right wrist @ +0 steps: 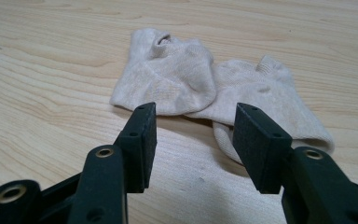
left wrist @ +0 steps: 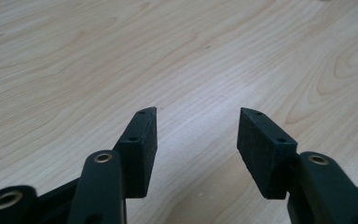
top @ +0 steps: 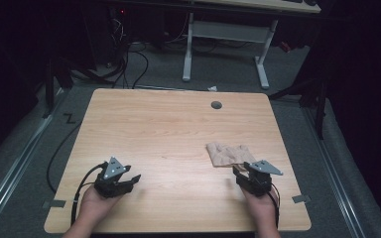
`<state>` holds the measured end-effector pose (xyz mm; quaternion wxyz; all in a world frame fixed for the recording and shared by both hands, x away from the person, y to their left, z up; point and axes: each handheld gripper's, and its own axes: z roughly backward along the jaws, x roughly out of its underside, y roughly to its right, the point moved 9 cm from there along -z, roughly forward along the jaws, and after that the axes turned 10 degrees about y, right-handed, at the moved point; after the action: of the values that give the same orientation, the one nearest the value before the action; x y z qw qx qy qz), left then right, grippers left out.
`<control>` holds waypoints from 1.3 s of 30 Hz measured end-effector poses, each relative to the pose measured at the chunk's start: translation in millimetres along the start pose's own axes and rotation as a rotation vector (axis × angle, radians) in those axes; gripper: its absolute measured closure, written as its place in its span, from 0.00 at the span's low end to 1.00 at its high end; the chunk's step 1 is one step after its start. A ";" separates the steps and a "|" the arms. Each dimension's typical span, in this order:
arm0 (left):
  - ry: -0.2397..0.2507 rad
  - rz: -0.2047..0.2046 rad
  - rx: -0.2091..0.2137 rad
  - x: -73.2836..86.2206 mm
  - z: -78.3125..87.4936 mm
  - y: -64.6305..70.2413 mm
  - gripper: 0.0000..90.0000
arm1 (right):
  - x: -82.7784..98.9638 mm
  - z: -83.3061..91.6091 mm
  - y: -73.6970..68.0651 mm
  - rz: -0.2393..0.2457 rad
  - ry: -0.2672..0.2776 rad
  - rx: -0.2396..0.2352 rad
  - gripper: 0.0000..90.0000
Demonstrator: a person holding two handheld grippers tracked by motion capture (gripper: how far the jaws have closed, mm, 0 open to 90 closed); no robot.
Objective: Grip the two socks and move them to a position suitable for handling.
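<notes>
A small heap of beige socks (top: 229,153) lies on the right half of the wooden table (top: 168,134). In the right gripper view the socks (right wrist: 205,88) overlap one another just beyond the jaw tips. My right gripper (top: 241,174) rests near the table's front right, just short of the socks, open with nothing between its jaws (right wrist: 195,122). My left gripper (top: 131,179) sits at the front left, far from the socks, open over bare wood (left wrist: 198,122).
A round grey cable port (top: 216,105) is set into the table near its far edge. Beyond the table stand the white legs of another desk (top: 188,49) and cables on the floor. Tape marks lie beside the table's front corners.
</notes>
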<state>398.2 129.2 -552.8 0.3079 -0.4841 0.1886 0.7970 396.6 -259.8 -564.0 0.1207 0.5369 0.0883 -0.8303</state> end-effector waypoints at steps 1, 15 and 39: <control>0.007 0.016 -0.003 -1.5 1.3 -3.3 0.53 | 0.4 0.6 0.3 -0.004 -0.001 0.002 0.56; 0.003 0.012 -0.002 -0.7 -8.3 -4.9 0.46 | -4.9 16.8 10.0 -0.029 0.018 0.024 0.52; 0.003 -0.004 0.001 1.6 -5.0 -2.1 0.46 | -46.3 11.4 -19.3 0.085 0.069 -0.023 0.45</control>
<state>402.3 128.3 -556.5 0.3095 -0.4853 0.1887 0.7957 399.2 -239.6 -516.8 0.1587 0.5671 0.0789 -0.8044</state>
